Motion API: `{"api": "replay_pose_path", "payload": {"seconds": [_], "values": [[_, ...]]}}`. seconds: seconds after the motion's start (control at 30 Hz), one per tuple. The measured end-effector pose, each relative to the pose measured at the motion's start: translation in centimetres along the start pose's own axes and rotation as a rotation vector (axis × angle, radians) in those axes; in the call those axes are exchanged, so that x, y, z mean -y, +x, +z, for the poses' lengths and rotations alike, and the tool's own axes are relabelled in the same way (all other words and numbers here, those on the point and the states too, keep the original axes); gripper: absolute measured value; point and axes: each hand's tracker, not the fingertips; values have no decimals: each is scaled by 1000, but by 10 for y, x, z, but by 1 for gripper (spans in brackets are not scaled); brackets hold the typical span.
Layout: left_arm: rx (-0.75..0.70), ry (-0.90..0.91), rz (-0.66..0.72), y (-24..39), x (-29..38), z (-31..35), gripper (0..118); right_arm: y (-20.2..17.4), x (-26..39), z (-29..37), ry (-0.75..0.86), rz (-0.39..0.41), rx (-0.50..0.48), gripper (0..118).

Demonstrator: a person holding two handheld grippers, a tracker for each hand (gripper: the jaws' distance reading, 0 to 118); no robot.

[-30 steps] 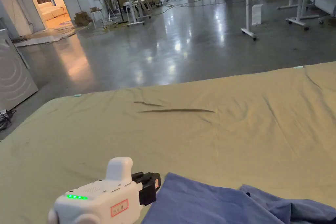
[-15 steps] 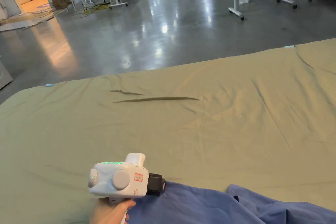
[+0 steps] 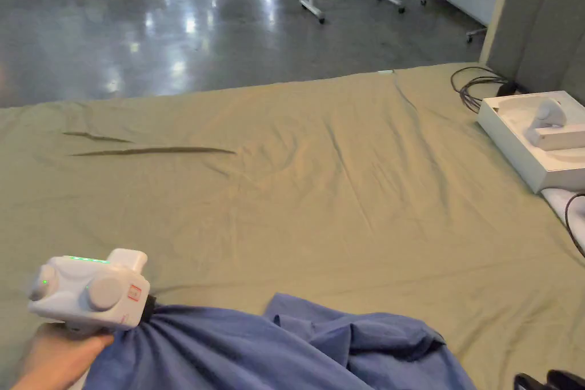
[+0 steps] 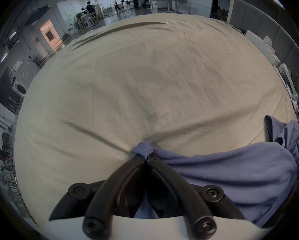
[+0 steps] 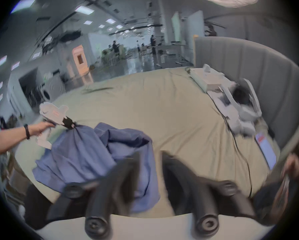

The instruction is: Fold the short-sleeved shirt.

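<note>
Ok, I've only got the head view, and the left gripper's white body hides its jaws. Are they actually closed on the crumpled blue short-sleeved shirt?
Observer: Yes. In the left gripper view, the left gripper has both jaws pinched on a hemmed edge of the crumpled blue short-sleeved shirt.
Operator: And the right gripper?
Observer: In its own view, though it's blurred, the right gripper is open, with its jaws apart and nothing between them.
</note>
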Motion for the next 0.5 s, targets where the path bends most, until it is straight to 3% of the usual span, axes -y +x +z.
{"api": "replay_pose_path", "payload": {"seconds": [0.03, 0.07, 0.1, 0.13, 0.23, 0.33, 0.43, 0.5], "values": [[10, -11, 1, -2, -2, 0, 3, 9, -6, -19, -31, 34, -23, 51], [20, -22, 16, -6, -5, -1, 3, 11, -15, -49, -104, 83, -66, 92], [30, -31, 30, -9, -7, -1, 3, 8, -21, -71, -138, 117, -72, 109], [37, -35, 38, -11, -7, -1, 3, 5, -25, -86, -154, 151, -69, 113], [41, -41, 31, -10, -8, -2, 3, 16, -23, -144, -213, 242, -66, 104], [37, -46, 4, -7, -7, 0, 3, 26, -14, -188, -335, 195, -118, 100], [29, -31, -5, 1, -1, 6, 3, 36, -11, -214, -392, 83, -170, 62], [30, -7, -2, 2, 5, 7, 3, 42, -13, -222, -390, 18, -175, 19]]}}
